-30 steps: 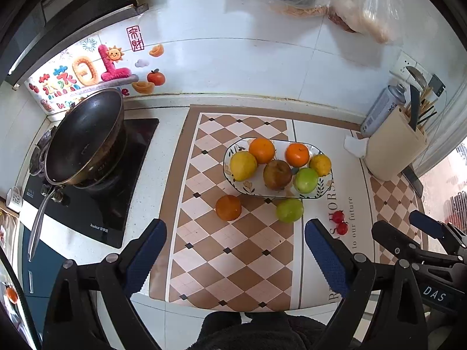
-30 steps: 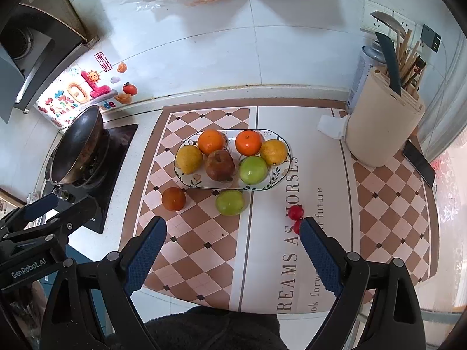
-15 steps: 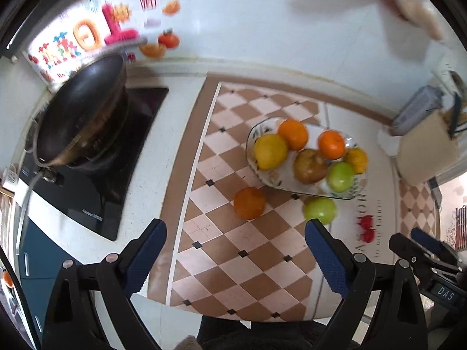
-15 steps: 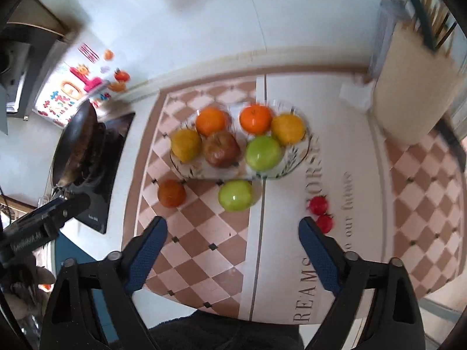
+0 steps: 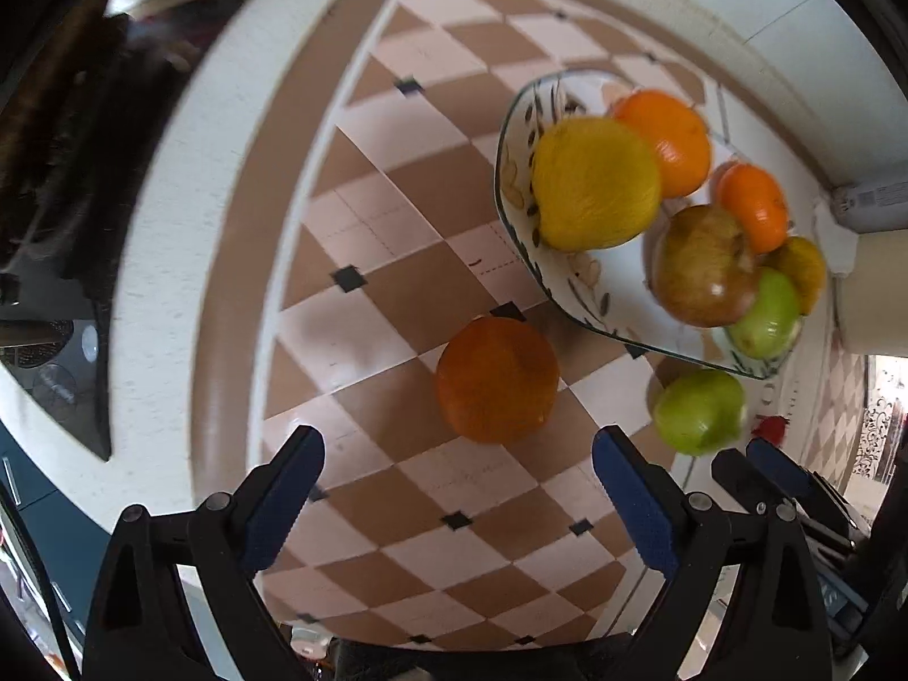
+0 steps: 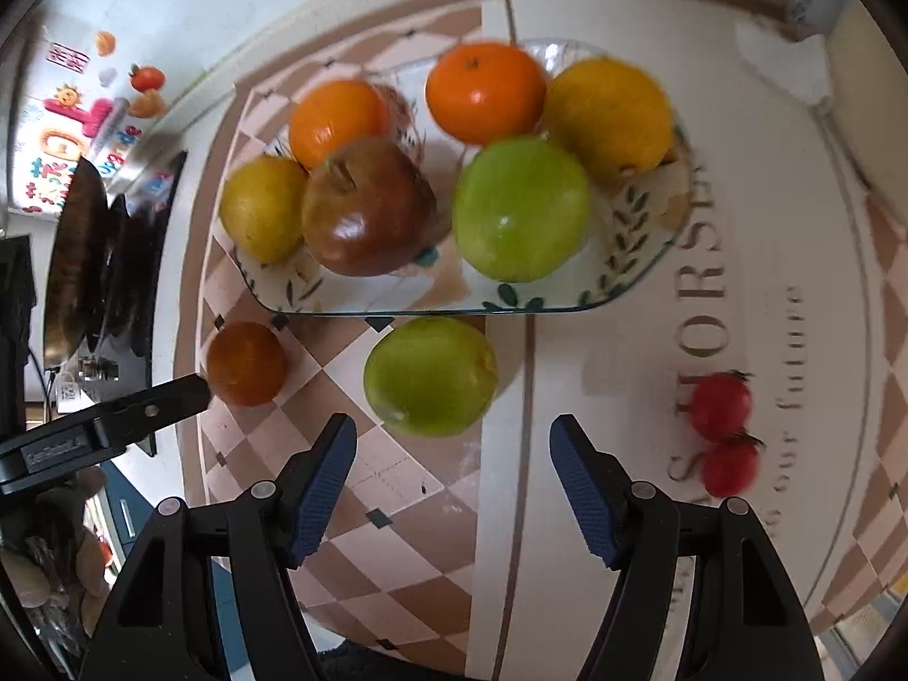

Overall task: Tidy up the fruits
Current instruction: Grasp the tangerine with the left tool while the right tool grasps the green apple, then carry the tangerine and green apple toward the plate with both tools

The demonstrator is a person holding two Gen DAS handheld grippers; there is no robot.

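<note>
A patterned fruit dish (image 6: 647, 267) holds several fruits: oranges, a yellow fruit, a brown-red fruit and a green apple (image 6: 519, 207). On the mat in front lie a loose orange (image 5: 496, 379), a loose green apple (image 6: 429, 375) and two small red fruits (image 6: 719, 400). My left gripper (image 5: 457, 462) is open, just short of the loose orange. My right gripper (image 6: 453, 454) is open, just short of the loose green apple. The loose orange (image 6: 245, 363) and a left finger (image 6: 170, 397) show in the right wrist view. The dish (image 5: 573, 278) shows in the left wrist view.
A checkered mat (image 5: 397, 227) covers the counter. A dark pan (image 6: 85, 249) sits on a black hob at the left. A beige holder (image 5: 874, 289) stands at the right, a tiled wall with stickers (image 6: 74, 113) behind.
Both grippers have moved down and forward toward the counter. The loose orange and the loose green apple now lie close before the open fingers. No fruit has moved.
</note>
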